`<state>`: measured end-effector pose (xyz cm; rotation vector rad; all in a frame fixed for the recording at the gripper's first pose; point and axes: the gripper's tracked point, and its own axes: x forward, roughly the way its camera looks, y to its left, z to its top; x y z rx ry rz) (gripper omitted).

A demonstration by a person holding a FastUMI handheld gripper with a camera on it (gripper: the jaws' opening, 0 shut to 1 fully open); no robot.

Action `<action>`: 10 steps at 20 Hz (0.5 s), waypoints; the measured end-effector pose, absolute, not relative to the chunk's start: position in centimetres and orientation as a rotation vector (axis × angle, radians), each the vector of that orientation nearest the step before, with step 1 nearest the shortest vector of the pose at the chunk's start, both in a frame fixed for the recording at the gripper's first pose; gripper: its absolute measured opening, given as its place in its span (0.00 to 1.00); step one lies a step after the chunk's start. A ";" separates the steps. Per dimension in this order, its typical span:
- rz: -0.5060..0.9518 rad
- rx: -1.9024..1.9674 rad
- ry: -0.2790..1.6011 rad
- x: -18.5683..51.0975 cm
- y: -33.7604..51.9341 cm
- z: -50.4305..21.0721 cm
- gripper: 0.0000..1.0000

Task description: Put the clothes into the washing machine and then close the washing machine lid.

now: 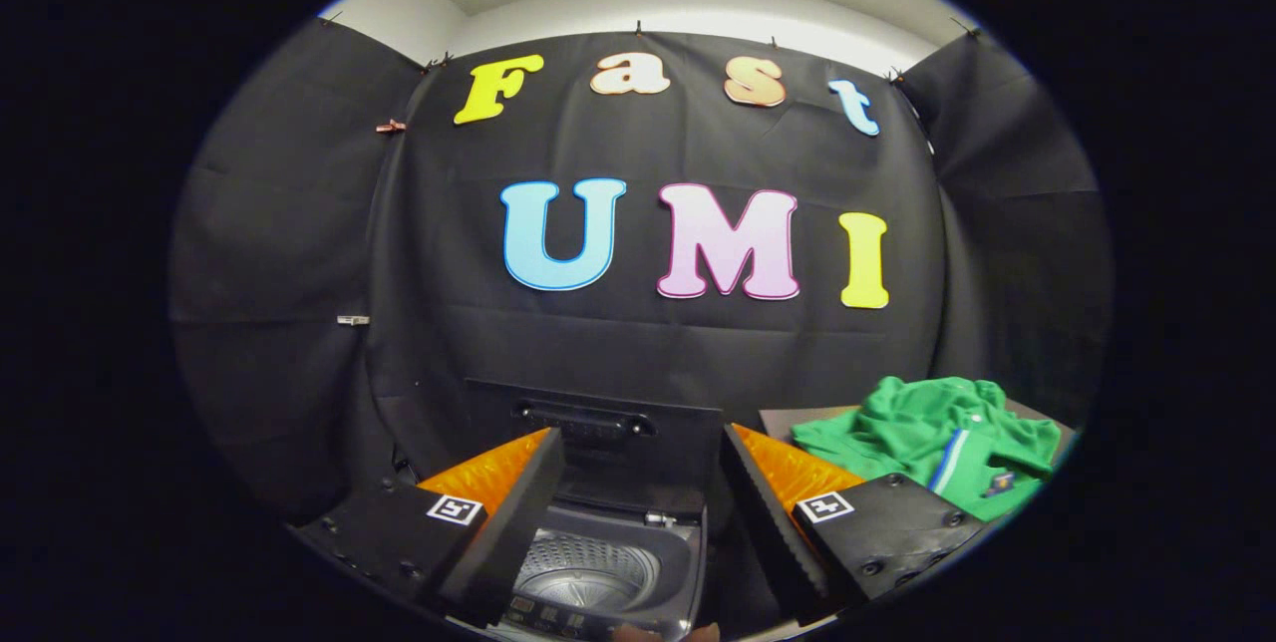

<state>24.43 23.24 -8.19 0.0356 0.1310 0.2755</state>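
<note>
A small top-loading washing machine (598, 562) stands just ahead of and below my gripper (638, 512), seen between the two fingers. Its dark lid (593, 433) is raised upright behind the tub, and the perforated metal drum (583, 567) lies bare. A crumpled green garment (937, 443) with a blue-and-white stripe rests on a dark surface (778, 415) to the right of the machine, beyond the right finger. The gripper is open and holds nothing.
Black cloth walls close the booth at the back and on both sides. The machine's control panel (543, 612) runs along its near edge.
</note>
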 end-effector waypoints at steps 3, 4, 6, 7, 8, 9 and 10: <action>0.292 0.057 0.140 28.8 26.5 -8.8 0.98; 0.289 0.063 0.139 30.2 27.4 -8.9 0.98; 0.291 0.052 0.133 33.2 29.1 -8.9 0.99; 0.291 0.040 0.135 34.5 29.8 -9.1 0.99; 0.293 0.033 0.144 35.6 30.5 -9.4 0.99; 0.301 0.026 0.157 36.8 31.5 -9.8 0.99; 0.304 0.018 0.164 37.8 32.3 -10.1 0.98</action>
